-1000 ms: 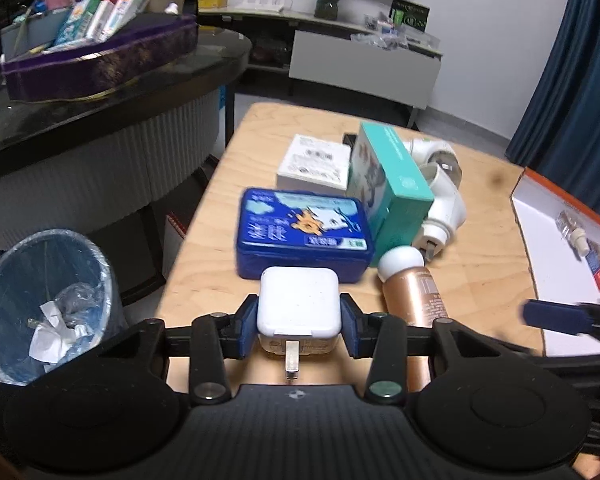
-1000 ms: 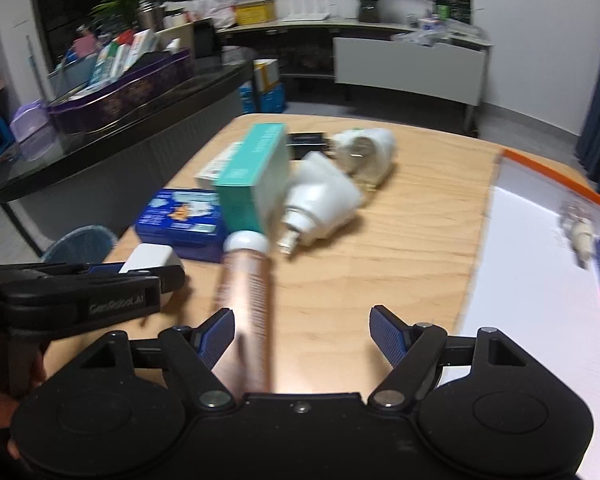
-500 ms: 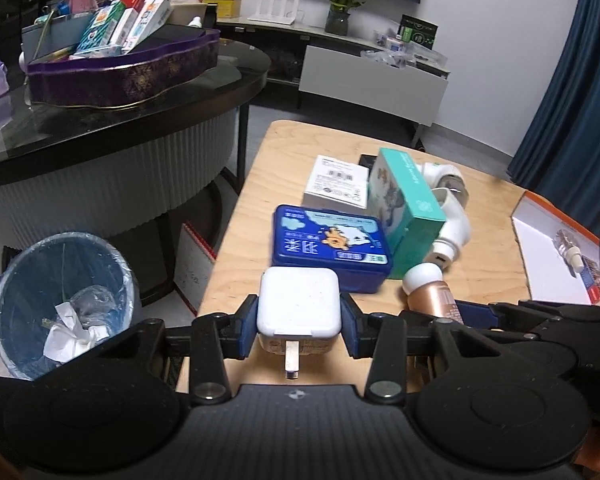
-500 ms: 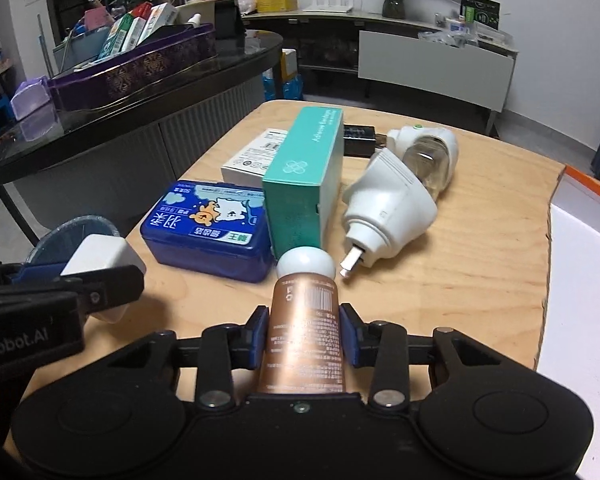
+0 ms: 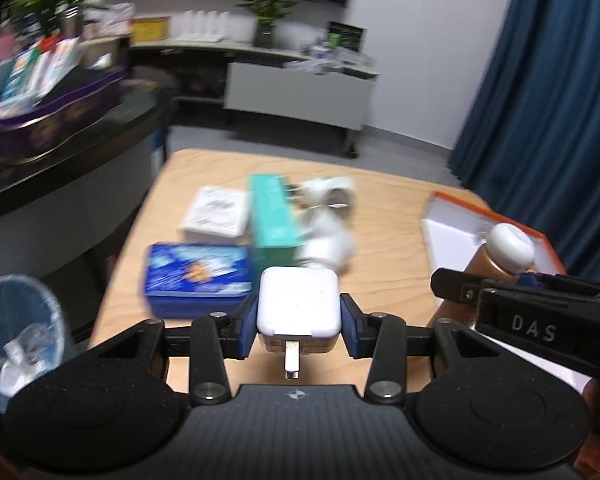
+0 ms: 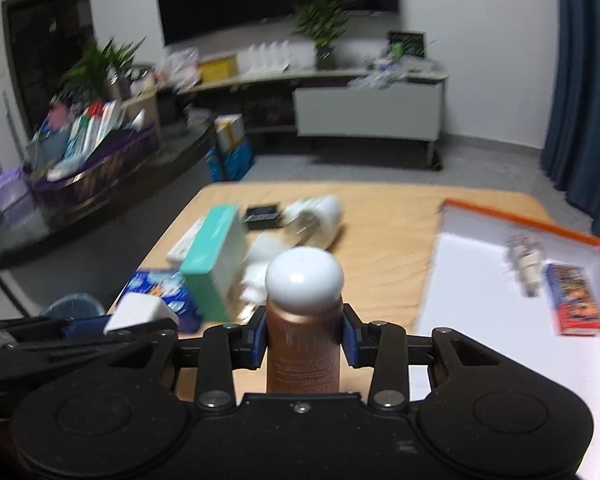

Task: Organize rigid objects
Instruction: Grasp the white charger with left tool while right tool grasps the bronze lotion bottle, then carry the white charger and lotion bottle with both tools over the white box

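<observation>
My left gripper (image 5: 299, 326) is shut on a white plug-in charger (image 5: 298, 300) and holds it above the wooden table's (image 5: 384, 216) near edge. My right gripper (image 6: 304, 336) is shut on a copper bottle (image 6: 303, 344) with a white cap, lifted off the table. That bottle also shows in the left wrist view (image 5: 496, 256), right of the charger, in front of the orange-rimmed white tray (image 6: 480, 280). On the table lie a blue tin (image 5: 198, 276), a teal box (image 5: 272, 216), a white box (image 5: 216, 212) and two white plug-in devices (image 6: 316, 212).
The tray holds a small white plug (image 6: 526, 260) and a red-blue pack (image 6: 572, 300). A black item (image 6: 262, 212) lies behind the teal box. A blue waste bin (image 5: 20, 332) stands left of the table. A dark counter with a purple basket (image 5: 52, 120) is further left.
My right gripper closed on the copper bottle and lifted it off the table, moving right toward the tray. My left gripper keeps hold of the charger and has risen.
</observation>
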### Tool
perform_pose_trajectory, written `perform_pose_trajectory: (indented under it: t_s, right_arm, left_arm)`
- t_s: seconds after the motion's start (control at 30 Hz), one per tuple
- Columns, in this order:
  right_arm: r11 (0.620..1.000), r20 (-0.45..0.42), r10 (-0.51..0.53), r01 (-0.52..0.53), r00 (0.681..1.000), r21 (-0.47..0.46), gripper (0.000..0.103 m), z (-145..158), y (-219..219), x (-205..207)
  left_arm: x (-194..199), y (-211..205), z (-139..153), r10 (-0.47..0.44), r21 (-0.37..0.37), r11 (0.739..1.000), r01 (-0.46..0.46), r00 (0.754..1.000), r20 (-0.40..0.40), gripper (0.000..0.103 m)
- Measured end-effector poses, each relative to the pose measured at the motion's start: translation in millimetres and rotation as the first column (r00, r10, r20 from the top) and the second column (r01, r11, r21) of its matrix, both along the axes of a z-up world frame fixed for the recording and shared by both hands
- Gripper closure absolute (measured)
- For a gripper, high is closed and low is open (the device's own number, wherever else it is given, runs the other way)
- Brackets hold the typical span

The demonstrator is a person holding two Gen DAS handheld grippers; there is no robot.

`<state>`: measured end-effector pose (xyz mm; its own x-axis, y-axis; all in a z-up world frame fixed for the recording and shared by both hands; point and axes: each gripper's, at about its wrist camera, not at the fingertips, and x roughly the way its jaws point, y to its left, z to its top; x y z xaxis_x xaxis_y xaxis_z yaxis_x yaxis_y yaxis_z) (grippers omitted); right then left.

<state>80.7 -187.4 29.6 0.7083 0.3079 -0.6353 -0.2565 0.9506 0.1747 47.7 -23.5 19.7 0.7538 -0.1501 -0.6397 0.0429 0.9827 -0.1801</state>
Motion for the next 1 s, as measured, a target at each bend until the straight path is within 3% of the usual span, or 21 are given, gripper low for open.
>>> perform_pose_trajectory:
  t_s: [0.23, 0.5, 0.67, 1.0]
  right_arm:
    - [0.984, 0.046, -0.178, 0.179, 0.983, -0.013, 0.058, 24, -75, -17]
    - [0.924, 0.047, -0.379, 0.381, 0.924, -0.039, 0.058, 27, -157, -38]
    - [0.904, 0.044, -0.425, 0.426, 0.904, -0.036, 0.058, 25, -180, -48]
    - [0.903, 0.033, -0.428, 0.429, 0.903, -0.029, 0.058, 17, -189, -54]
  left_arm:
    - [11, -69, 22, -0.161, -0.006, 0.987, 0.162, 0.985, 0.058, 0.061]
    - [23, -141, 28, -0.307, 0.011, 0.952, 0.307, 0.949, 0.076, 0.061]
    - [28, -162, 26, -0.336, 0.000, 0.942, 0.337, 0.939, 0.067, 0.061]
    - [28, -174, 24, -0.333, 0.018, 0.943, 0.332, 0.941, 0.055, 0.060]
